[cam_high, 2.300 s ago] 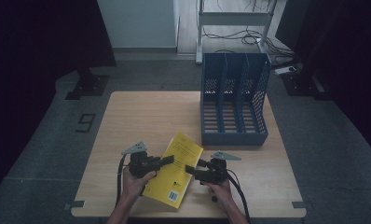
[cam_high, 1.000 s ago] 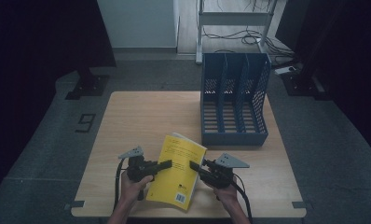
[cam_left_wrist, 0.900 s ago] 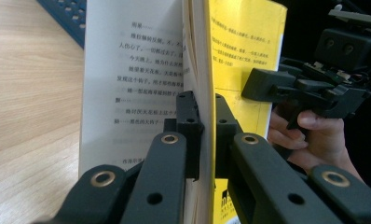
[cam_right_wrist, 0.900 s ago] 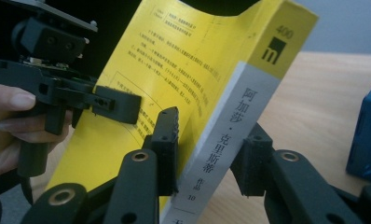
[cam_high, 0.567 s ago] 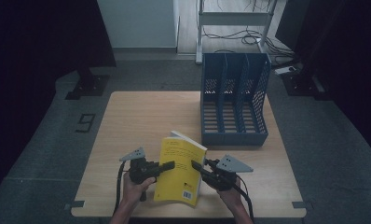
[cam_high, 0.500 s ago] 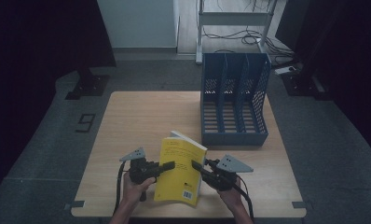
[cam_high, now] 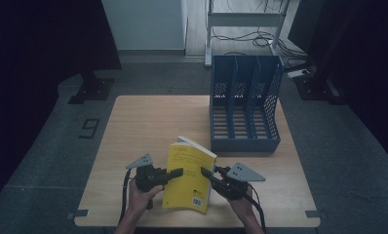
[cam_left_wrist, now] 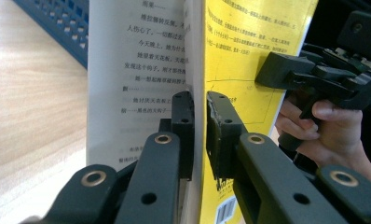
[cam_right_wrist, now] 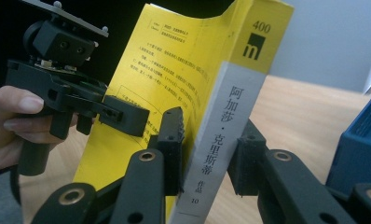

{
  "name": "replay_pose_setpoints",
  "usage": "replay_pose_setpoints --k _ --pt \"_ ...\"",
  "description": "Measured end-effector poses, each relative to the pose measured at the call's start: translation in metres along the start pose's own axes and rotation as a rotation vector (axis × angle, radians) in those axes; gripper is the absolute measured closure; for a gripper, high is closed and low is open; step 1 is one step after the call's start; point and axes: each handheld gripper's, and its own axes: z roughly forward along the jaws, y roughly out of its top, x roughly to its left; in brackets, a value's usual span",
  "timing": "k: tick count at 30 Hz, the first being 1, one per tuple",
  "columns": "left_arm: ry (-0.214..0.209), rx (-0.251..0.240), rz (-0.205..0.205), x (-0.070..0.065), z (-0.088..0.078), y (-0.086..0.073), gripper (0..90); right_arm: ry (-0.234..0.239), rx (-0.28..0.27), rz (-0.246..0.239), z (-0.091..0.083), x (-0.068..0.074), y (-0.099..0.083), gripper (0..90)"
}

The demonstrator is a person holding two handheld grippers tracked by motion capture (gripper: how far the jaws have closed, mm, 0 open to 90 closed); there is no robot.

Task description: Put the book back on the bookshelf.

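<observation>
Book (cam_high: 188, 176) with yellow cover stands tilted near the front edge of the table (cam_high: 148, 122), raised between our two grippers. Left gripper (cam_high: 175, 172) is clamped on the cover alone, its jaws having just eased a little wider while the cover stays pinched; right gripper (cam_high: 205, 172) is closed across the whole spine edge, its jaws having just tightened slightly. Left gripper view (cam_left_wrist: 200, 130) shows what we miss from above: the cover sits between the pads, a printed white page (cam_left_wrist: 137, 70) hangs apart from it on the far side of one jaw, and the other hand (cam_left_wrist: 323, 135) with its gripper is behind the cover. Right gripper view (cam_right_wrist: 204, 154) shows the grey and yellow spine with lettering, one pad on the cover, one on the back. Beyond the book, well apart, a blue file rack (cam_high: 244, 105) with three slots stands upright on the table's far right; nothing lies between. Table is light wood, bare otherwise. Floor around is grey and dim, a white cabinet (cam_high: 143, 24) and a metal frame with cables (cam_high: 245, 19) at the back.
</observation>
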Motion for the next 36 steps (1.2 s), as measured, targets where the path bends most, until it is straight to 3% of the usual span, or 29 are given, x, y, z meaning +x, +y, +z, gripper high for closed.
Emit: replay_pose_setpoints --k 6,12,19,22,31,32,33,34,36 --pt "0.002 -0.01 0.022 -0.0015 0.0001 0.001 79.0 -0.023 -0.018 -0.077 -0.0048 0.0066 0.005 70.1" --pt "-0.006 0.008 0.032 0.0005 0.0006 0.0005 76.1 -0.019 -0.015 -0.076 -0.0053 0.0039 0.0036 70.2" --pt "0.006 -0.003 0.035 0.0039 -0.0013 0.0009 63.8 0.023 -0.016 -0.099 -0.0079 0.0018 0.0038 70.4" --pt "0.014 -0.028 0.032 0.0054 -0.0064 0.0022 65.1 0.039 -0.014 -0.08 -0.009 -0.0006 0.0037 70.8" --pt "0.004 -0.019 0.037 0.0041 -0.009 0.0027 77.9 0.071 -0.026 -0.062 -0.0088 0.0 0.0042 70.8" --pt "-0.013 -0.01 0.05 0.0029 -0.0076 0.0023 78.1 0.119 -0.058 -0.011 -0.0073 0.0008 0.006 69.0" --pt "-0.013 -0.01 0.05 0.0029 -0.0076 0.0023 78.2 0.134 -0.063 -0.006 -0.0064 0.0021 0.0072 68.8" --pt "-0.027 -0.003 0.07 0.0001 -0.0064 0.0026 78.4 0.133 -0.056 -0.018 -0.0053 0.0042 0.0085 68.7" --pt "-0.015 -0.003 0.078 -0.0019 -0.0062 0.003 79.2 0.11 -0.045 -0.029 -0.0041 0.0055 0.0099 68.4"
